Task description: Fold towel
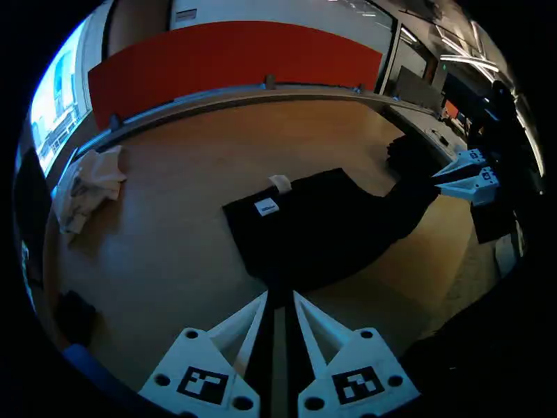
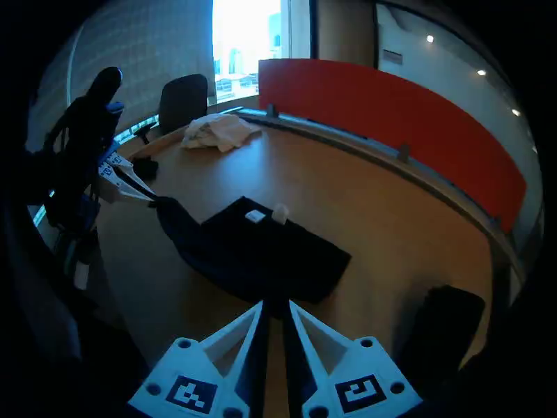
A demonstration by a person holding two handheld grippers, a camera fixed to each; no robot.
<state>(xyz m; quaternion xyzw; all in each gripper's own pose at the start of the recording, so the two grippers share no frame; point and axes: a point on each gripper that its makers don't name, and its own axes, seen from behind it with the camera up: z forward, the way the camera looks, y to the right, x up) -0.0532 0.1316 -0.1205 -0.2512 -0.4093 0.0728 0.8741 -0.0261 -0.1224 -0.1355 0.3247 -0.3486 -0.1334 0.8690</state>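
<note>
A black towel lies spread on the wooden table, with a white label and a small white tag on its far part. My left gripper is shut on the towel's near edge. In the left gripper view, my right gripper pinches a lifted corner at the right. In the right gripper view, the towel runs between the fingers of my right gripper, which is shut on it. There my left gripper holds the raised corner at the left.
A heap of pale cloth lies near the table's far edge. A red divider runs along the back. Office chairs stand by the window. A dark chair back is close at the right.
</note>
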